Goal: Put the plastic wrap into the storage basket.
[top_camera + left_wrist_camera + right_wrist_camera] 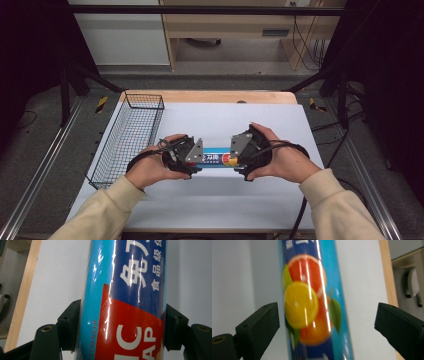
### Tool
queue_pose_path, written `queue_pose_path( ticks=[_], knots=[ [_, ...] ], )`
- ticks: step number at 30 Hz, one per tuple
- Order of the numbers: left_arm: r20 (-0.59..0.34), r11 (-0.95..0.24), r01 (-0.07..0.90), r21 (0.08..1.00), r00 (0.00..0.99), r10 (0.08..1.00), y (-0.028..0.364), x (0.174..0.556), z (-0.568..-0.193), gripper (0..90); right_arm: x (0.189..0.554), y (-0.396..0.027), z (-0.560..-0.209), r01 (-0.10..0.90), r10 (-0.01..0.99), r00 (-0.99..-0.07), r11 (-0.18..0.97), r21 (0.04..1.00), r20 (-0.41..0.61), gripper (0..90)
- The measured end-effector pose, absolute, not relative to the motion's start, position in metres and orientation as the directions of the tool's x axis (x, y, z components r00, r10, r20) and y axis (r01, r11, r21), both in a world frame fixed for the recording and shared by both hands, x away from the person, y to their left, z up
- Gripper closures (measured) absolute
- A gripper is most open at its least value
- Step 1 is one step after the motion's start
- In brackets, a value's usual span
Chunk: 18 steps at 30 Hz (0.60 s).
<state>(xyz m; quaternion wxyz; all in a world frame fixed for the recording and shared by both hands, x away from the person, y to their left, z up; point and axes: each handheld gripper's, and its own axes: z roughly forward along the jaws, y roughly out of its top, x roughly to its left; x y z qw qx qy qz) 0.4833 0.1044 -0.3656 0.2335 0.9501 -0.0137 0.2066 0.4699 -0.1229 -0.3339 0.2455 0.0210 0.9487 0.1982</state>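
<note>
A long blue cling-wrap package [216, 159] lies across the white mat, printed with citrus fruit and a red panel. My left gripper [196, 160] grips its left end. In the left gripper view both black pads press on the sides of the package [125, 295], so the left gripper [122, 327] is shut on it. My right gripper [234, 158] is at the other end. In the right gripper view the package [312, 302] runs between the jaws of the right gripper [327, 322], which stand wide apart and clear of it.
A black wire basket [131, 135] stands on the left part of the white mat [215, 200], close to my left hand. The wooden table edge [210, 96] runs along the back. Metal rails border both sides of the table.
</note>
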Motion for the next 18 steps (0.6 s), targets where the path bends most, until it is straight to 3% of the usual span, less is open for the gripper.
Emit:
queue_pose_path(
  ticks=[11, 18],
  knots=[
    [0.394, -0.882, -0.090, 0.462, 0.912, 0.114, 0.116, 0.483, -0.365, 30.3, 0.448, -0.186, -0.324, 0.051, 0.300, -0.816, 0.889, 0.455, -0.494, 5.4],
    [0.397, -0.872, -0.062, 0.486, 0.904, 0.157, 0.124, 0.482, -0.355, 30.3, 0.450, -0.212, -0.343, 0.182, 0.459, -0.749, 0.836, 0.518, -0.478, 7.3]
  ],
)
